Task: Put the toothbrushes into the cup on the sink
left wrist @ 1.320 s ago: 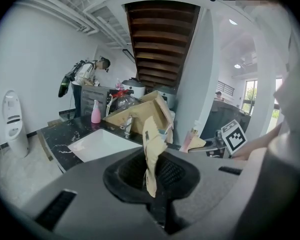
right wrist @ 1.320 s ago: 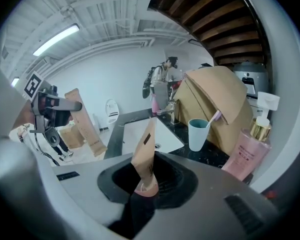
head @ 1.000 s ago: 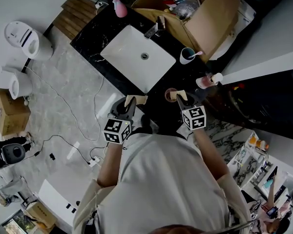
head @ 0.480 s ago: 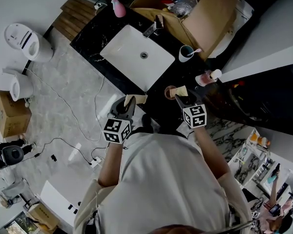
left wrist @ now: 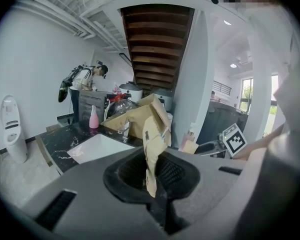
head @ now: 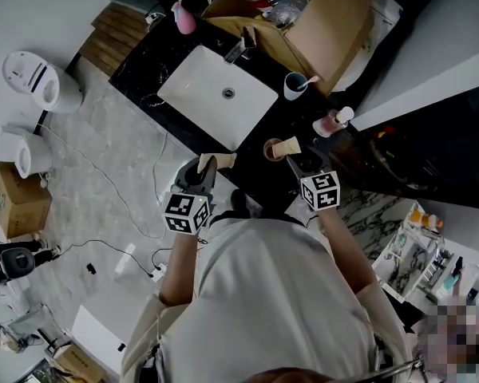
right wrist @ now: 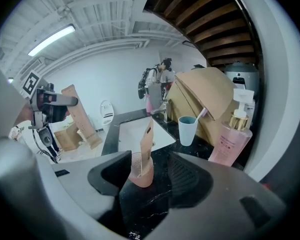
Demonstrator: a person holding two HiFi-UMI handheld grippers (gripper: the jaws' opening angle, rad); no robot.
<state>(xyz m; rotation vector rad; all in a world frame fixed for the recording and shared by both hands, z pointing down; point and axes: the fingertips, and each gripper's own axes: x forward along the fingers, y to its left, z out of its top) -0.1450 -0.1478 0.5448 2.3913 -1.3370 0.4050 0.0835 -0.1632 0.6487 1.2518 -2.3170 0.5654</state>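
Note:
My left gripper (head: 205, 168) hangs in front of the counter, shut on a flat brown paper toothbrush pack (left wrist: 152, 146) that stands up between its jaws. My right gripper (head: 298, 163) is over the black counter with its jaws wide open. Just ahead of them stands a small pink cup (right wrist: 140, 173) with a second brown toothbrush pack (right wrist: 147, 140) leaning in it, untouched by the jaws. Farther back, a blue cup (right wrist: 187, 129) holds a pink toothbrush (right wrist: 201, 114).
A white sink basin (head: 219, 94) with a tap (head: 241, 46) is set in the black counter (head: 168, 42). A pink soap pump bottle (right wrist: 233, 140) stands right of the blue cup. An open cardboard box (head: 327, 22) fills the counter's back. Cables lie on the floor (head: 120, 174).
My right gripper has opened and let go of the brown pack, which now stands in the pink cup. The left gripper still holds its pack.

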